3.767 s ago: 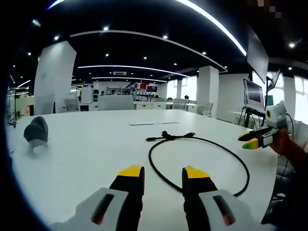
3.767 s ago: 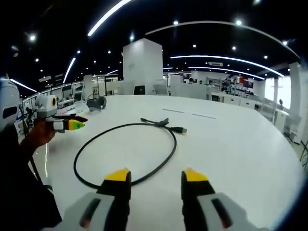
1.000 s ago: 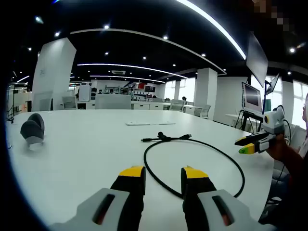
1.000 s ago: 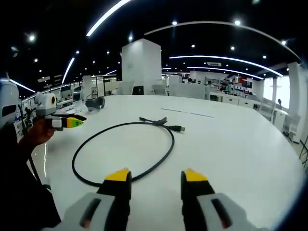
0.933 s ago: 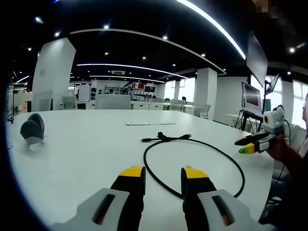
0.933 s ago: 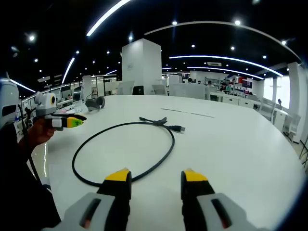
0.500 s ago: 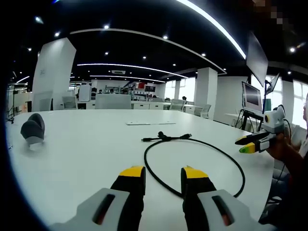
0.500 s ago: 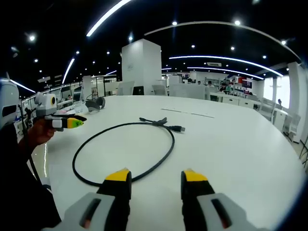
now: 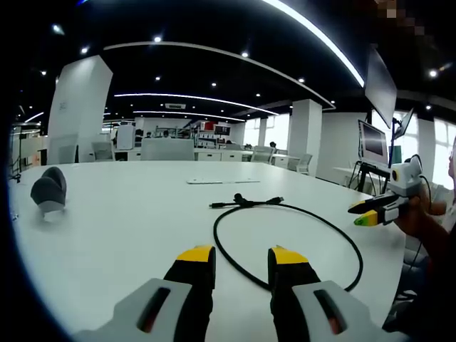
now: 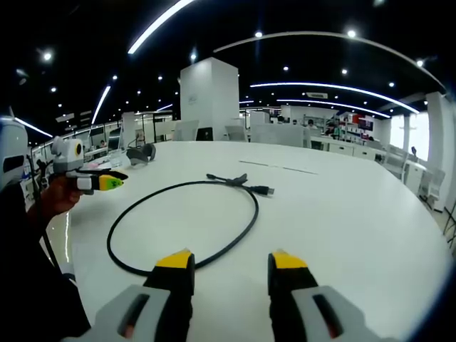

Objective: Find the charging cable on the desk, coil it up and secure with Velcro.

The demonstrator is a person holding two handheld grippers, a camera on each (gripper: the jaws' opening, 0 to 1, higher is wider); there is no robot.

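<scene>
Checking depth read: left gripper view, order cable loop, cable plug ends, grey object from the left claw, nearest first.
1. Cable loop, just ahead of the left claw.
2. Cable plug ends, centre, at the loop's far side.
3. Grey object, far left.

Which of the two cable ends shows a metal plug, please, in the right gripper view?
The end pointing right on the black cable; its tip is silvery, while the other end looks all black.

Black cable (image 10: 187, 222) in one loose loop on white desk (image 10: 342, 214), right gripper (image 10: 234, 262) agape above.
</scene>
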